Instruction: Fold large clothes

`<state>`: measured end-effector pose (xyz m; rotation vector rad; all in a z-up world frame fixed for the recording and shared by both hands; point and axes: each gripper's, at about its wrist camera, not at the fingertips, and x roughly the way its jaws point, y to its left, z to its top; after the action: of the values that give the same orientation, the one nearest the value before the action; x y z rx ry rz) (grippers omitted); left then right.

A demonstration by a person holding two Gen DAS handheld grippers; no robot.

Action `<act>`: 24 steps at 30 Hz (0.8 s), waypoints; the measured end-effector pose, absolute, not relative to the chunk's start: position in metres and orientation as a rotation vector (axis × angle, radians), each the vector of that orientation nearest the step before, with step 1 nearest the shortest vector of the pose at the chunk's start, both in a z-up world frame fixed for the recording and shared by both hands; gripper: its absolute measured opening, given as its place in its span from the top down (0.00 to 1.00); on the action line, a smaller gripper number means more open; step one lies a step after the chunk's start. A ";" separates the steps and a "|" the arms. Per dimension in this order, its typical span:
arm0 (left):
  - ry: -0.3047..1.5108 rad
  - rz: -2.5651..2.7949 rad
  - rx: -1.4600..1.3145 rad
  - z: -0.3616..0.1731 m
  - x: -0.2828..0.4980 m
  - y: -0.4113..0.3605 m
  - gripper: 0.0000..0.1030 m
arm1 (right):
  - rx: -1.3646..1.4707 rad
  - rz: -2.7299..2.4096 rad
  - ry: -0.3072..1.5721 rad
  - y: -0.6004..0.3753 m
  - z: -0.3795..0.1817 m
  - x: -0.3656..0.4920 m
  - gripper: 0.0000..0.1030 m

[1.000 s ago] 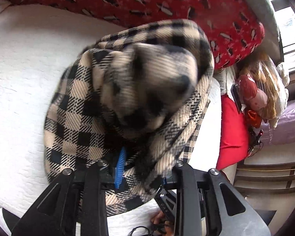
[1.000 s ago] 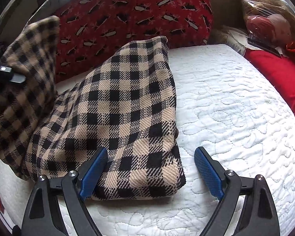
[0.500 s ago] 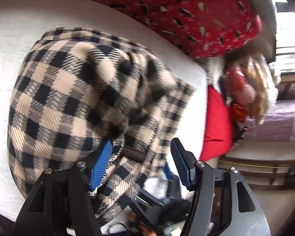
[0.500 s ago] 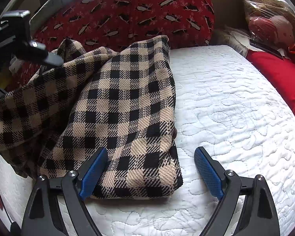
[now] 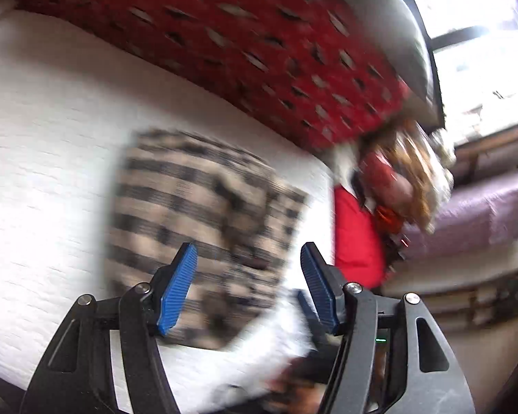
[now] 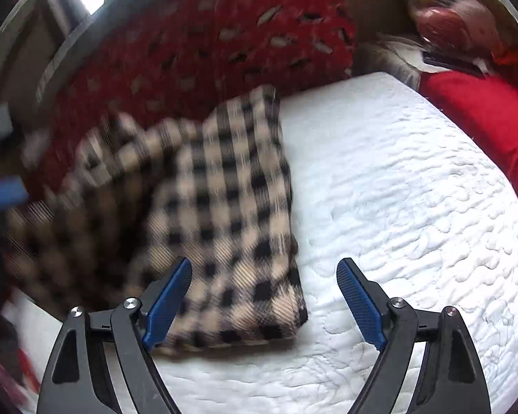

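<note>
White quilted mattress (image 6: 397,207); folded woolly checked garment (image 6: 231,207) lying flat; both grippers' fingers apart, empty.

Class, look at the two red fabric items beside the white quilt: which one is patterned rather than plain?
The large red blanket bunched behind the checked garment is patterned, scattered with small dark-and-pale marks. The red cushion at the quilt's right edge is plain red.

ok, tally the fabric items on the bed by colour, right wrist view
Beige-and-black checked: 1, the checked garment
Red with pale marks: 1, the patterned blanket
Plain red: 1, the red cushion
White: 1, the quilted cover
Total: 4
</note>
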<state>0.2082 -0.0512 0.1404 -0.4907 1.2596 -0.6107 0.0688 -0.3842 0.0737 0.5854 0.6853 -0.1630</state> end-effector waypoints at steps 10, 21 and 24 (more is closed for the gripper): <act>1.419 -0.536 -0.447 0.041 0.184 -0.044 0.40 | 0.760 0.078 0.871 -0.358 0.102 0.191 0.10; 1.359 -0.661 -0.504 0.062 0.185 -0.036 0.38 | 0.505 0.176 0.791 -0.347 0.120 0.171 0.83; 1.372 -0.666 -0.405 0.058 0.181 -0.066 0.33 | 0.595 0.108 0.835 -0.385 0.082 0.156 0.83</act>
<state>0.1810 -0.0658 0.0580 -0.4053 1.3716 -0.6656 0.1559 -0.3851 0.0818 0.5950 0.8349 0.1076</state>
